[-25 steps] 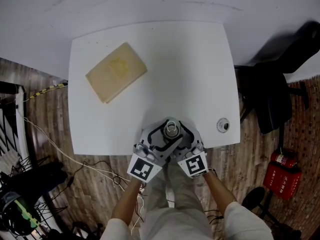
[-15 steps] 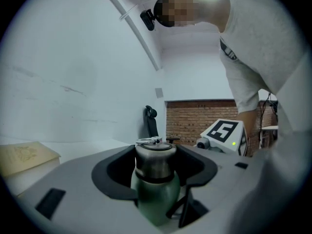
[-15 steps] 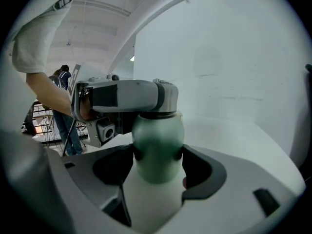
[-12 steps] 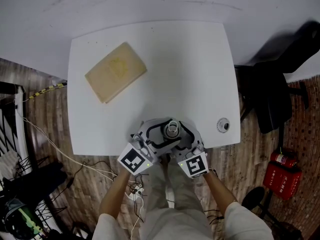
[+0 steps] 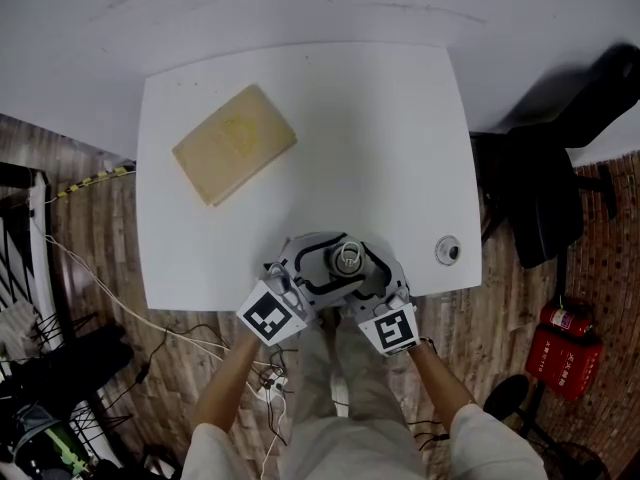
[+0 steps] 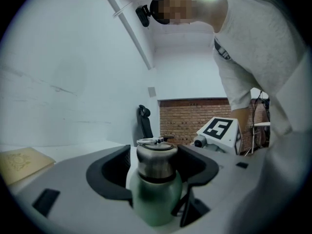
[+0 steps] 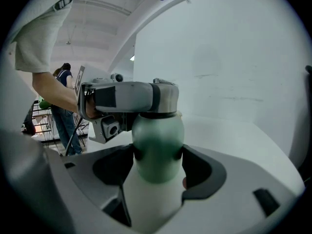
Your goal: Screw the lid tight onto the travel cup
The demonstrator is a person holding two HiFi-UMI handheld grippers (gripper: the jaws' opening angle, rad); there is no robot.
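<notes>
Your right gripper (image 7: pixel 157 160) squeezes the green body of the travel cup (image 5: pixel 346 258), with its jaws fairly wide. Your left gripper (image 6: pixel 155 157) hugs the shiny lid (image 7: pixel 166 99) on top. The cup stands at the near edge of the white table (image 5: pixel 380 148).

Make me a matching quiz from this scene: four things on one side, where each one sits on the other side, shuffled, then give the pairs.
Things
1. shiny steel lid
2. green travel cup body
3. tan flat rectangular block
4. red fire extinguisher

Places
A. on the floor, right of the table
B. far left part of the white table
C. inside the left claw
D. clamped in the right claw

Pairs: 1-C, 2-D, 3-B, 4-A
</notes>
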